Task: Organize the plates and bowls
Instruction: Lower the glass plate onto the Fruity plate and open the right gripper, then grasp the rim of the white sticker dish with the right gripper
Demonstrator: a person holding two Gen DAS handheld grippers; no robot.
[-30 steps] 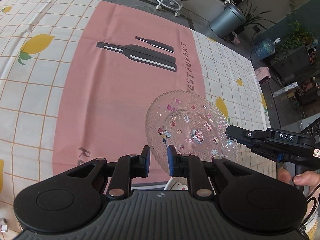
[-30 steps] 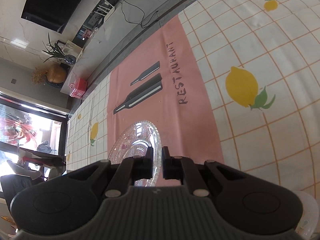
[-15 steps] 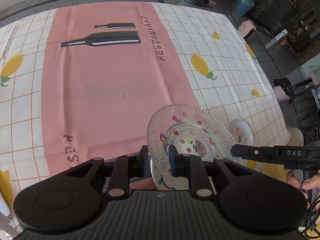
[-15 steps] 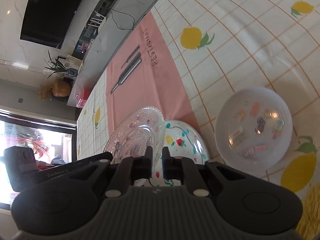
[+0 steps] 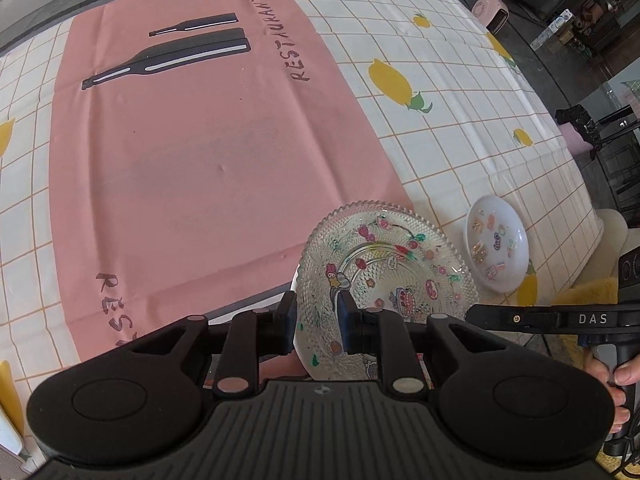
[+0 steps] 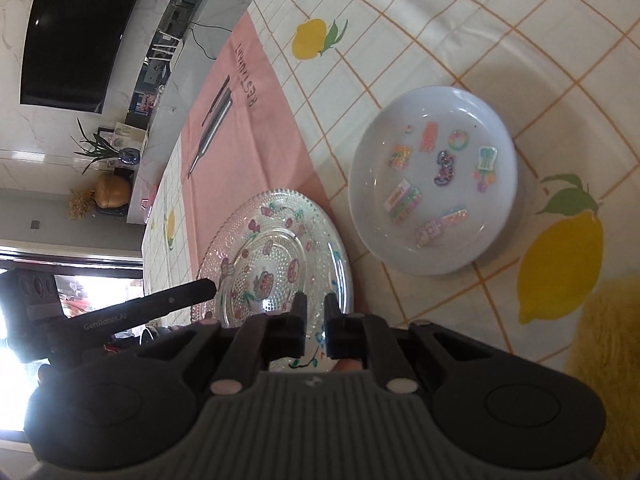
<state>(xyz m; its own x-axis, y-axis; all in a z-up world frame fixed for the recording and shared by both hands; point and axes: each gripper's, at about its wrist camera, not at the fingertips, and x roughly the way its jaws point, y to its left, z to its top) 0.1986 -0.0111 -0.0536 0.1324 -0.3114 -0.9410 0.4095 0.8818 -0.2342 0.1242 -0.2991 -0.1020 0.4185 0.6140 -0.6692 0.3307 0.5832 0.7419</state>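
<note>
Glass plate point(image 5: 386, 268) gripped at two rim spots, stacked over a white painted plate point(image 6: 306, 354) on the bench point(image 5: 460, 92).
Left gripper point(image 5: 317, 322) has its jaws pinching the clear beaded rim at the plate's 7 o'clock edge in the left wrist view; right gripper point(image 6: 315, 322) has its jaws nearly pressed together on the opposite rim, seen at 5 o'clock in the right wrist view. Cartoon decals and pink flowers show in the plate's well; it carries no food. Only a sliver of the painted plate, with green stems and red dots, peeks out beneath. At 3 o'clock from the stack, apart from it, sits a white shallow bowl point(image 6: 432, 178) holding only glittery stickers, on the lemon-print cloth point(image 6: 560, 256). A pink mat point(image 5: 208, 152) lies at 10 o'clock of the stack. A hand point(image 5: 610, 380) grips the right handle.
</note>
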